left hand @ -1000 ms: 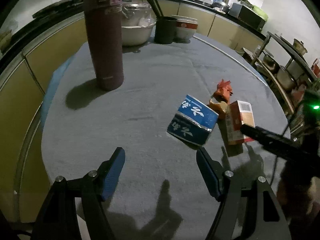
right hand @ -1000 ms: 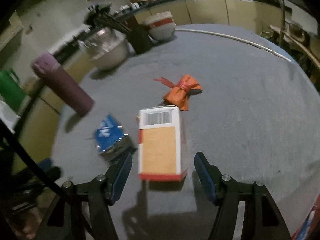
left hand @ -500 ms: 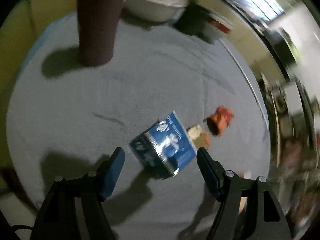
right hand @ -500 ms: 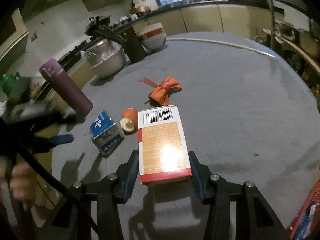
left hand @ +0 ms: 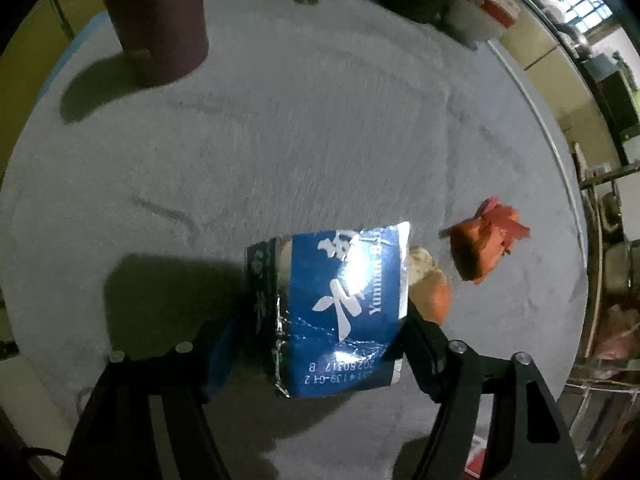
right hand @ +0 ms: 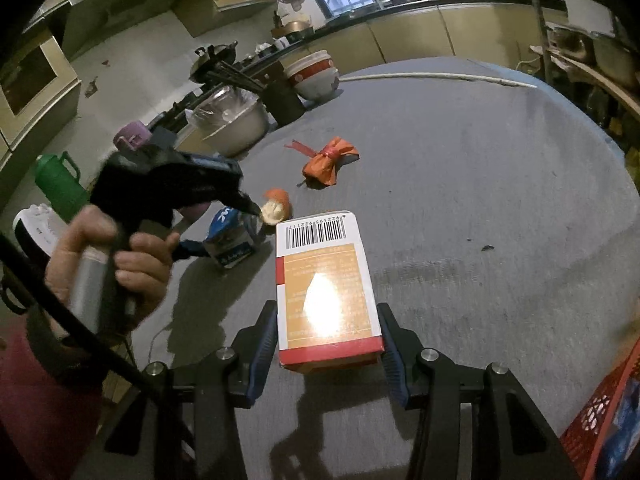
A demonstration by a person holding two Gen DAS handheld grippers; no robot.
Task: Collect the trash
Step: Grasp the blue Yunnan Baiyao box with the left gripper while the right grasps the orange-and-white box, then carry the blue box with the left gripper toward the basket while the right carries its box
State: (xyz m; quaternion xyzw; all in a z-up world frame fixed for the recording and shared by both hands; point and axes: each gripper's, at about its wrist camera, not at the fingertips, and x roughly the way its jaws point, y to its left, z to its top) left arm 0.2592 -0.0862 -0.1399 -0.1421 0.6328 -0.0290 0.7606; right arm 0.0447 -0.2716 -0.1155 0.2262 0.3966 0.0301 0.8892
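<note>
Grey cloth is covering the round kitchen table. Pointing steeply down, the left gripper is straddling the blue carton; its blue pads are sitting at the carton's sides, but I cannot tell whether they are pressing. A hand is gripping its handle in the right view. The right gripper, angled downward, is clamping the orange box, having just been closing on it. An orange peel is lying between carton and box, an orange wrapper beyond. A maroon flask, bowls and a dark cup are standing at the far edge.
</note>
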